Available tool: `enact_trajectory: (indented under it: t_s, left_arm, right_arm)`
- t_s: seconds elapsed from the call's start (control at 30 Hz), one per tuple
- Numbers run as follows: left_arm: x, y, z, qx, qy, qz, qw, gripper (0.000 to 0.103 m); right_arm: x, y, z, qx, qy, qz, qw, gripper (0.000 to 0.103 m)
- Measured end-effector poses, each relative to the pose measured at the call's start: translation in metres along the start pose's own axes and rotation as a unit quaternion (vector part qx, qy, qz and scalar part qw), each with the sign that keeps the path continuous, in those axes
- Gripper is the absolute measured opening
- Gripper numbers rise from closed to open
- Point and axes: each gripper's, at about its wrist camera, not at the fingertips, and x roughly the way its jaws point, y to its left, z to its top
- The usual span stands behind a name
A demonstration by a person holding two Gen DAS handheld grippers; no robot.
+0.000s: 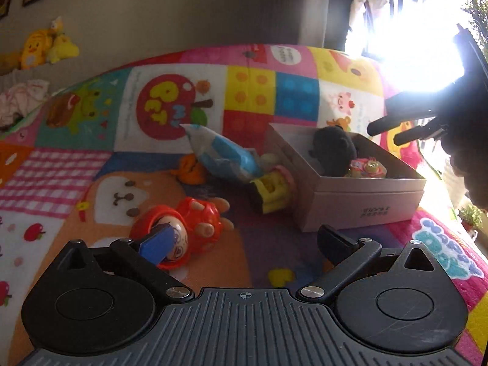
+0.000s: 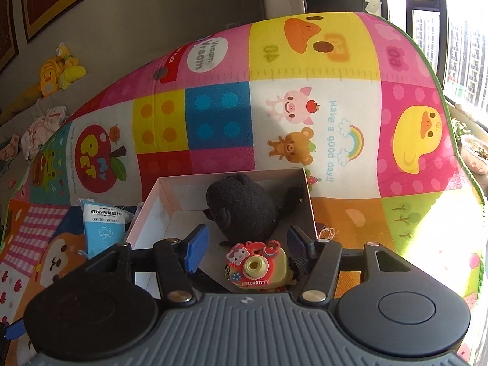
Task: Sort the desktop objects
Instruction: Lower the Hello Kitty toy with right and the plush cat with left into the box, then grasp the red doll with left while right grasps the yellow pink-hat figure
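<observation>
A grey box [image 1: 360, 195] stands on the patchwork mat and holds a black plush [image 1: 334, 149] and a Hello Kitty toy camera [image 1: 367, 167]. My left gripper [image 1: 244, 238] is open above the mat, its left finger next to a red doll figure [image 1: 183, 228]. A yellow-black toy [image 1: 271, 190], a blue-white packet [image 1: 222, 152] and an orange toy [image 1: 190, 170] lie left of the box. My right gripper [image 2: 244, 247] is open over the box [image 2: 158, 201], above the toy camera [image 2: 259, 267] and near the plush [image 2: 244, 207].
The mat [image 2: 320, 70] covers the whole surface, with a window and potted plants [image 2: 474, 152] at the right. Yellow plush toys [image 1: 45, 45] and crumpled cloth [image 1: 21, 100] lie beyond the mat's far left edge. The packet also shows in the right wrist view [image 2: 103, 225].
</observation>
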Motion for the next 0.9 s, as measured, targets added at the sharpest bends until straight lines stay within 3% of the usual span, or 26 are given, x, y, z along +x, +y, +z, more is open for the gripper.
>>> enact_trajectory:
  t_s: [0.1, 0.17, 0.3, 0.4, 0.6, 0.8, 0.9]
  left_arm:
    - [-0.002, 0.015, 0.003, -0.035, -0.02, 0.024, 0.9989, 0.103]
    - [-0.005, 0.026, 0.004, -0.063, -0.046, 0.065, 0.9948, 0.103]
    - [-0.011, 0.064, 0.007, -0.149, -0.072, 0.114, 0.9796, 0.103]
    - [-0.009, 0.086, 0.005, -0.192, -0.061, 0.133, 0.9705, 0.103]
    - [-0.009, 0.09, 0.002, -0.196, -0.055, 0.124, 0.9711, 0.103]
    - [-0.009, 0.096, -0.001, -0.215, -0.055, 0.13, 0.9664, 0.103]
    - [-0.008, 0.099, -0.002, -0.224, -0.051, 0.13, 0.9646, 0.103]
  right_arm:
    - [-0.014, 0.034, -0.006, -0.059, -0.013, 0.014, 0.998, 0.058]
    - [-0.023, 0.063, -0.014, -0.111, -0.025, 0.026, 0.993, 0.058]
    - [-0.027, 0.133, -0.05, -0.245, -0.061, 0.015, 0.968, 0.056]
    - [-0.013, 0.171, -0.078, -0.312, -0.069, -0.008, 0.948, 0.056]
    - [0.024, 0.201, -0.093, -0.352, -0.061, -0.044, 0.933, 0.056]
    - [0.041, 0.21, -0.098, -0.363, -0.036, -0.057, 0.929, 0.056]
    - [0.026, 0.21, -0.107, -0.373, -0.049, -0.052, 0.925, 0.044]
